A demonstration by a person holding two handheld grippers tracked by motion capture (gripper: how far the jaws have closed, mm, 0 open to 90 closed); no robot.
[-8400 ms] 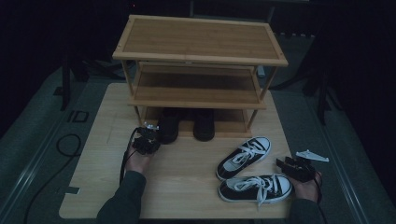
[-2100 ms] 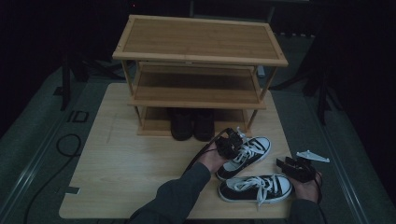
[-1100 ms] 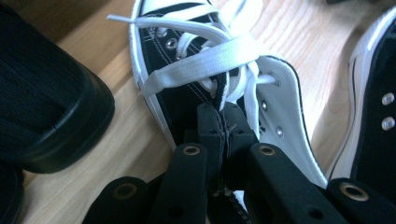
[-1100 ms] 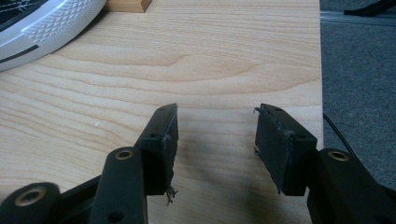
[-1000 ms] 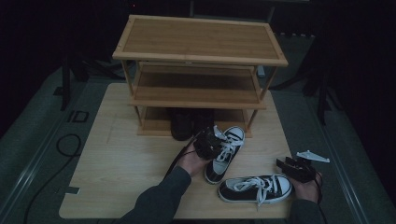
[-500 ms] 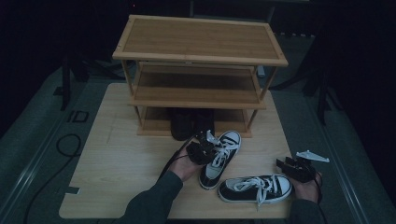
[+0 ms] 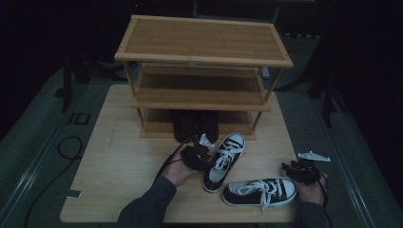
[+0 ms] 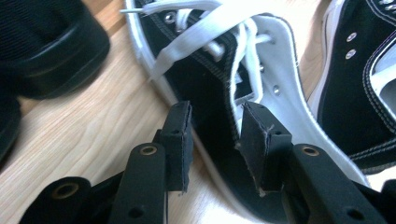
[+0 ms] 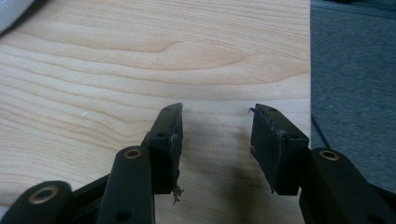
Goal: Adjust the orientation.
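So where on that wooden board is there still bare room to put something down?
The board's left half, from the rack's left leg to the near edge, is bare. The rack's top and middle shelves are bare too. It is crowded at right front: two sneakers and both hand-held grippers; dark shoes fill the bottom shelf.

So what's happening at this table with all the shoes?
A person holding tongs in each hand is tidying shoes onto a wooden shoe rack. The left tongs have just been opening around the side wall of a black-and-white sneaker, which stands in front of the rack; the wall sits between the pads. The second sneaker lies nearer the person. The right tongs rest open over bare table. A dark pair already sits on the bottom shelf.
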